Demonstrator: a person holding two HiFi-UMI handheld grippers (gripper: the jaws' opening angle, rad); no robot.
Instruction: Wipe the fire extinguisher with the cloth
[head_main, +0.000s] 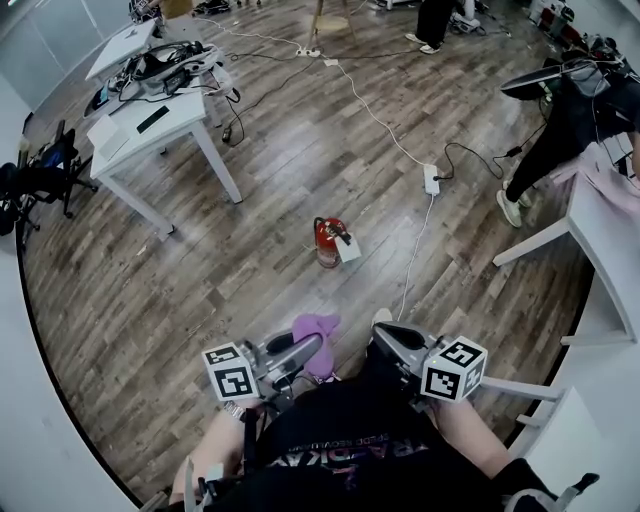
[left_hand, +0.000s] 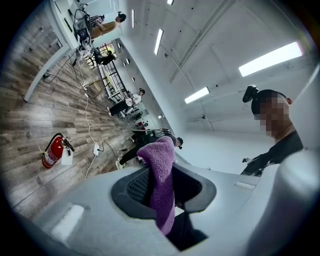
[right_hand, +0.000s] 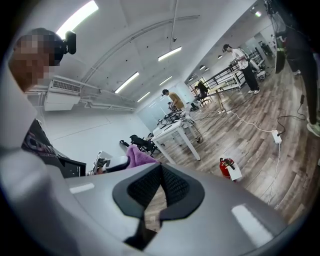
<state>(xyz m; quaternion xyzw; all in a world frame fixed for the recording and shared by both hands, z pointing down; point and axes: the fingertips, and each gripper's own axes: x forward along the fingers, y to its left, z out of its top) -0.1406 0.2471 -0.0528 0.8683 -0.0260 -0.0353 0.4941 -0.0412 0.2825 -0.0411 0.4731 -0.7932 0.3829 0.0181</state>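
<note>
A small red fire extinguisher with a white tag stands upright on the wooden floor, well ahead of both grippers. It also shows at the left of the left gripper view as the extinguisher and low right in the right gripper view as the extinguisher. My left gripper is shut on a purple cloth, which bunches above the jaws and hangs down between them. My right gripper is shut with nothing in it. The cloth peeks over the right gripper's body.
A white table loaded with cables and devices stands at the far left. A white cable with a power strip runs across the floor right of the extinguisher. Another white table and a standing person are at the right. Several people stand in the background.
</note>
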